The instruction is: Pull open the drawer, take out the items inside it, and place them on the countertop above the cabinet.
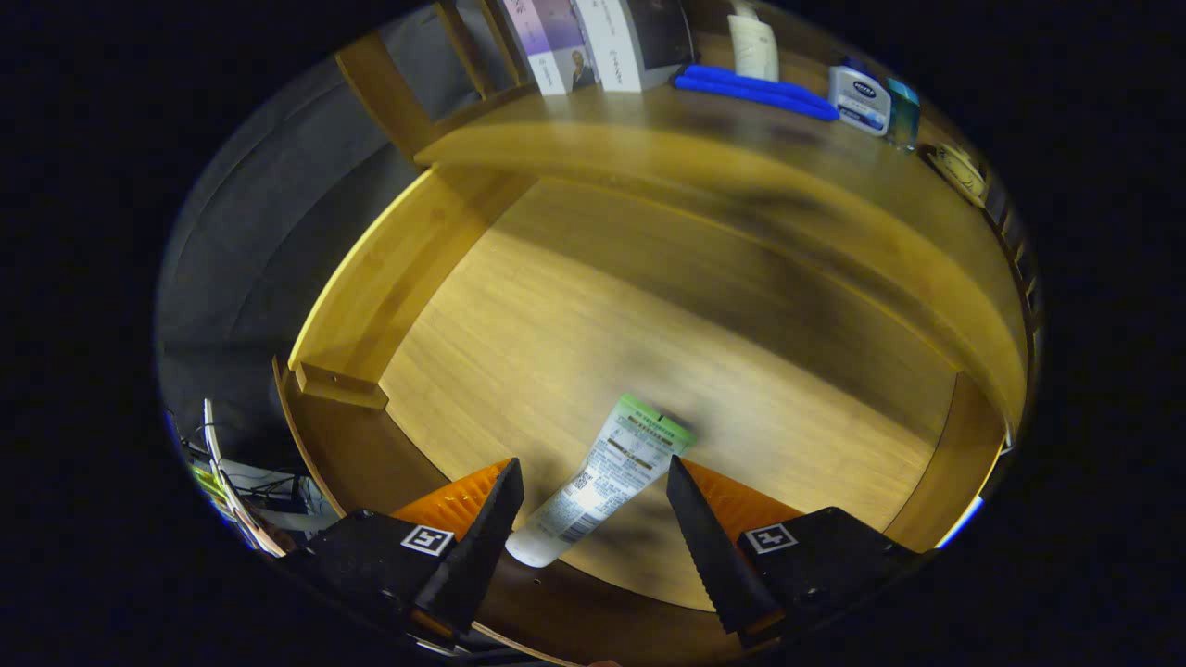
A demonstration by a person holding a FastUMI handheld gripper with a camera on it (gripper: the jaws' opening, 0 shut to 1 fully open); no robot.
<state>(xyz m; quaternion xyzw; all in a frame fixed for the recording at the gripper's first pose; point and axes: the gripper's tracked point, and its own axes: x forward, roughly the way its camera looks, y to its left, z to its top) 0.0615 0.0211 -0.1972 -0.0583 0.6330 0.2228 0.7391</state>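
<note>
The open wooden drawer [435, 269] lies pulled out below the camera, its pale bamboo floor lit brightly at the near left and shaded toward the far right, where it runs under the wooden countertop [741, 176] of the cabinet. On the drawer floor, toward the near side, lies 1 white squeeze tube with a green crimped end [607, 477], flat on its side and slanted, its white cap pointing near-left and its green end pointing far-right. The gripper [593, 486] hangs over it with its jaws released and spread wide: the 2 fingers stand on either side of the tube, the left finger just beside the cap end and the right finger a little apart from the tube's middle, neither pressing on it. On the countertop, well beyond the fingers, lie 2 blue stick-like items side by side [755, 93]; to their right stand a white bottle with a blue label [860, 97] and, touching or just beside it, a small teal bottle [903, 113]. Behind the blue items a white tube-like pack [752, 46] leans upright, and at the far left of the countertop stand printed cards or booklets [602, 42]
</note>
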